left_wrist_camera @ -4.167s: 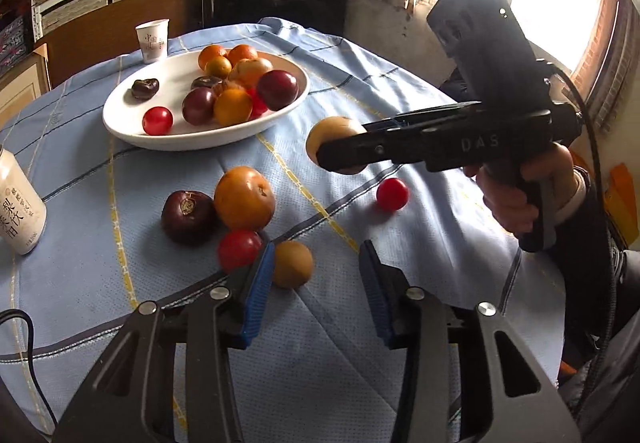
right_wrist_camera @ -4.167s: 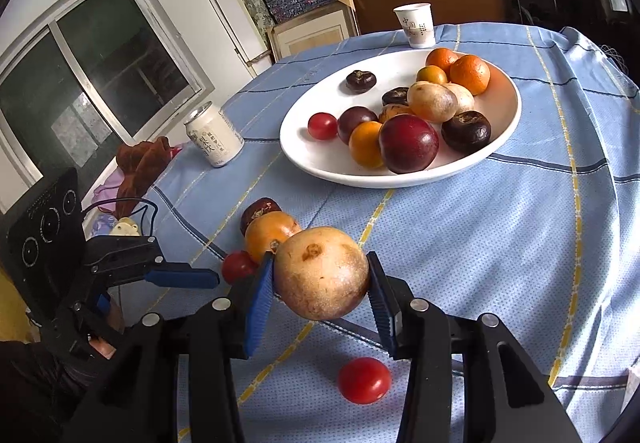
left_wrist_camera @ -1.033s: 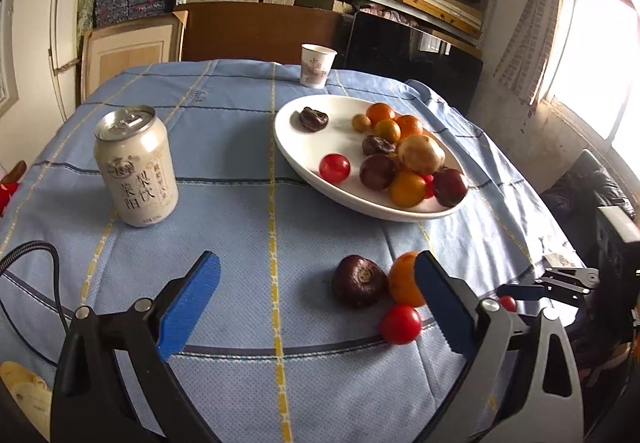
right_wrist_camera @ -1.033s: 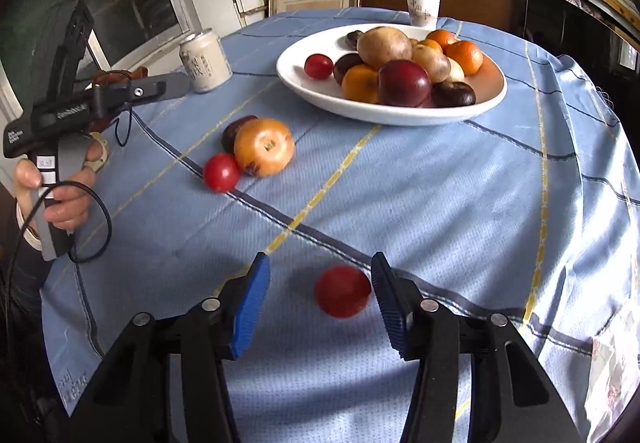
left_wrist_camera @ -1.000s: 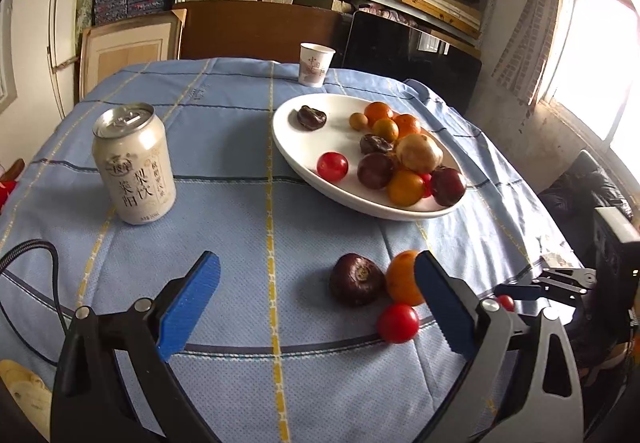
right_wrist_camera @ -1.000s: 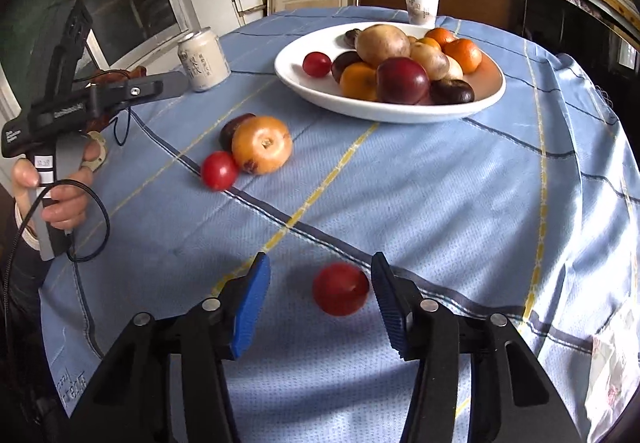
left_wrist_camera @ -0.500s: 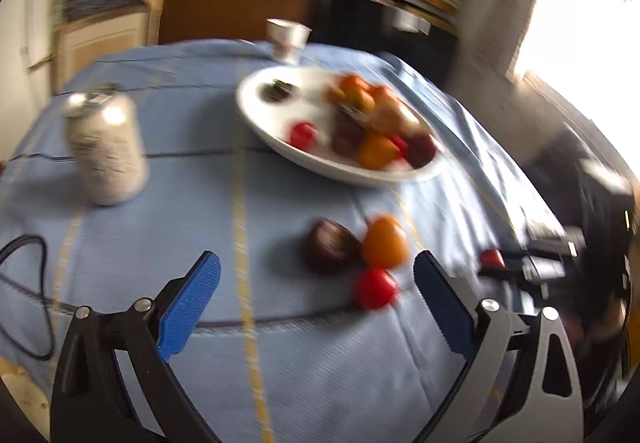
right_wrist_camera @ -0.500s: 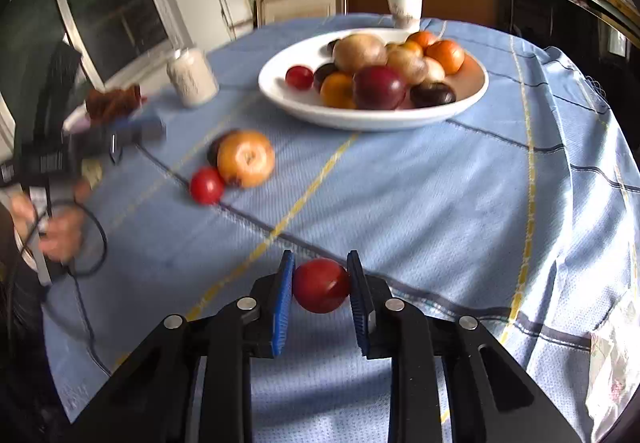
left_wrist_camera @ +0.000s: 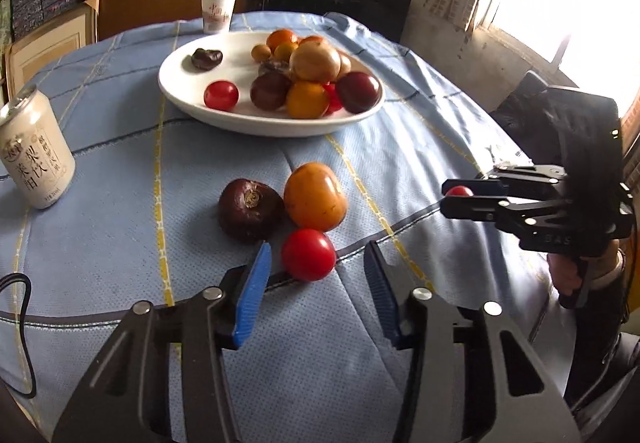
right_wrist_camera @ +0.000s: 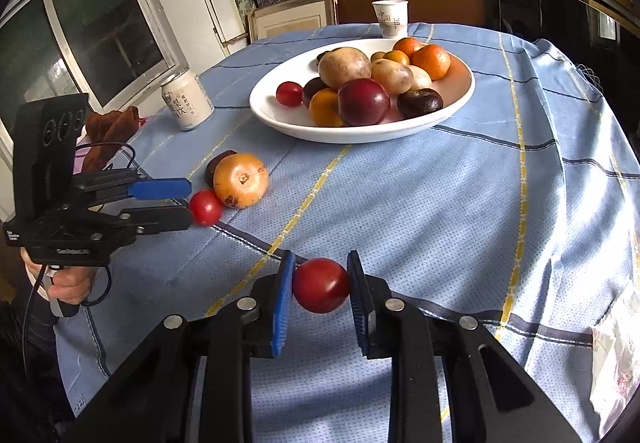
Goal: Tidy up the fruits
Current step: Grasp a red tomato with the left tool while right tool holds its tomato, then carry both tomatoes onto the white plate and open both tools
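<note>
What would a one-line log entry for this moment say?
right gripper: shut on small red tomato | left gripper: open around second red tomato on blue tablecloth | white oval plate: fruit piled

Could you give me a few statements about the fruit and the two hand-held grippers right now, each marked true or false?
1. The right hand-held gripper is shut on a red tomato. True.
2. The left hand-held gripper already grips the other red tomato. False: its jaws are open, with that tomato on the cloth between the fingertips.
3. An orange fruit and a dark purple fruit lie on the tablecloth, outside the white plate. True.
4. The drink can stands on the plate. False: it stands upright on the tablecloth, apart from the plate.
5. The paper cup lies tipped over. False: it stands upright beyond the plate.
</note>
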{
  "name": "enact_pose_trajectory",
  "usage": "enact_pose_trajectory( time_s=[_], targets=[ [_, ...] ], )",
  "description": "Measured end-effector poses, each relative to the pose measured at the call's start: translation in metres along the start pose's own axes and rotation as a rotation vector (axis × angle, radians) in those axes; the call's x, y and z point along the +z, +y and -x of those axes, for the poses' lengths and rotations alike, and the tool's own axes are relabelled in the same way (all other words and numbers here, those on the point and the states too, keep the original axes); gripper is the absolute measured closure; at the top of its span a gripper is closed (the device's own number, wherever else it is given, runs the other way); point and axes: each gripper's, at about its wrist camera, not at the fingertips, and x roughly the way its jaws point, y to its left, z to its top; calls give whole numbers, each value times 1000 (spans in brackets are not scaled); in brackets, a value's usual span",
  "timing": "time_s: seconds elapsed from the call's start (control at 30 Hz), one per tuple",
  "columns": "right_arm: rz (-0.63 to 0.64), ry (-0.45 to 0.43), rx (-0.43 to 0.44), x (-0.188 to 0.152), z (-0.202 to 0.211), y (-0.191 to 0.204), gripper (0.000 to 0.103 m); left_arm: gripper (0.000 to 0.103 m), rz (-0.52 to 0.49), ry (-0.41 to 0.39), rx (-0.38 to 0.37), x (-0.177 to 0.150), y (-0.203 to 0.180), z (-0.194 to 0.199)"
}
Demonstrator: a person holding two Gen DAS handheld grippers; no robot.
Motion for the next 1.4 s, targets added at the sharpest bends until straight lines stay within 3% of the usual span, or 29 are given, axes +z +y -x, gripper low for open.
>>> enact_pose_trajectory(
  time_s=[0.5, 0.63, 0.93, 1.4],
  targets=[
    [12, -4, 0, 0, 2, 2, 75, 57, 36, 69, 62, 8, -1, -21],
    [12, -3, 2, 0, 2, 2, 75, 69, 45, 80, 64, 9, 0, -25],
    [41, -1, 6, -1, 3, 9, 75, 72, 50, 80, 73, 11, 0, -27],
    [82, 68, -104, -9, -9, 10, 65, 72, 55, 78, 67, 11, 1, -27]
  ],
)
